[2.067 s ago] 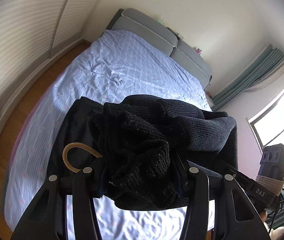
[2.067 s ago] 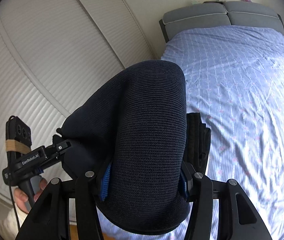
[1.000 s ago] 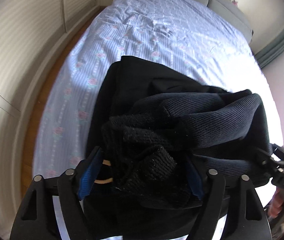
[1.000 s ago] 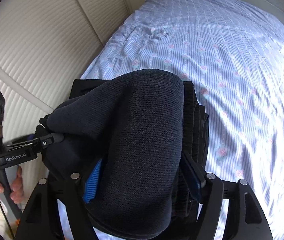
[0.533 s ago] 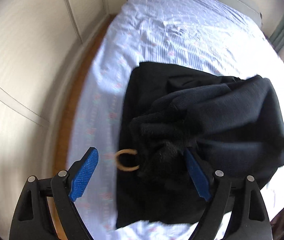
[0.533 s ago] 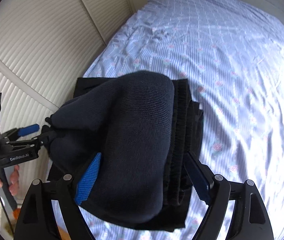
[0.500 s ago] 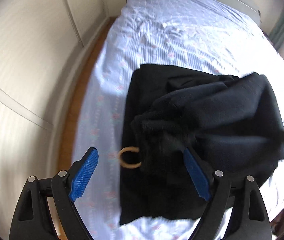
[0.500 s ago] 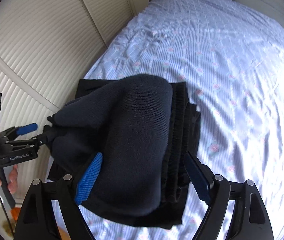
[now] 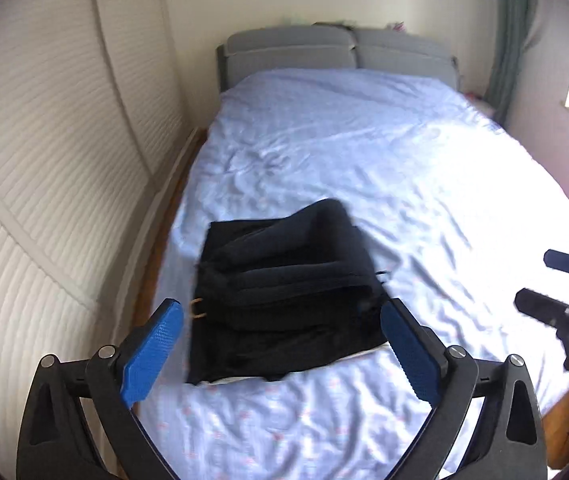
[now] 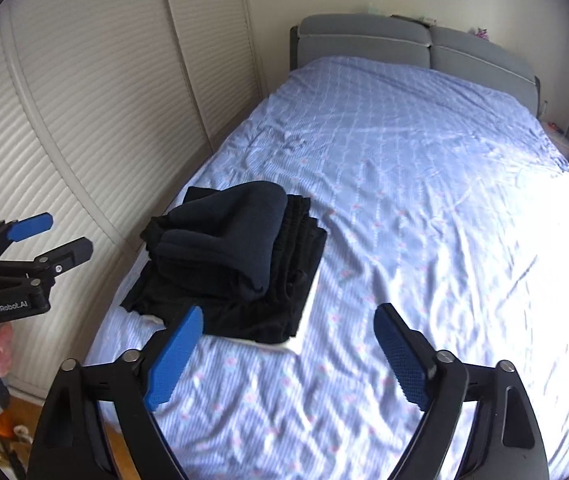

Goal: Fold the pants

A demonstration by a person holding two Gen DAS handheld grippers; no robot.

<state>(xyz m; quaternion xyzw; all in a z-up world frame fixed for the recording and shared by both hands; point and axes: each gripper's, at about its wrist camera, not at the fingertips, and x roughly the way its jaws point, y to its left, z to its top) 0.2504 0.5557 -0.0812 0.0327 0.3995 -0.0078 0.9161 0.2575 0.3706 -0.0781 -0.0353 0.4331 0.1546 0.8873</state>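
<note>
- We see the pants (image 9: 284,296) lying folded in a dark stack on the bed (image 9: 404,168), near its foot and close to the edge that runs along the slatted wardrobe doors (image 9: 44,160).
- Our left claw (image 9: 282,354) is released, its blue pads (image 9: 152,354) spread wide with nothing between them; it hangs above the sheet just short of the stack, not touching it.
- Our right claw (image 10: 288,356) is likewise released and empty, held over the sheet on the near side of the pants (image 10: 240,256), apart from them.
- From the right camera the left claw (image 10: 50,236) shows at the left edge, open, beside the wardrobe doors (image 10: 104,80).
- A small tan ring (image 9: 197,309) sits at the left edge of the stack.
- A strip of white shows under the stack's near edge.
- The grey headboard (image 10: 404,46) stands at the far end of the bed (image 10: 424,200).
</note>
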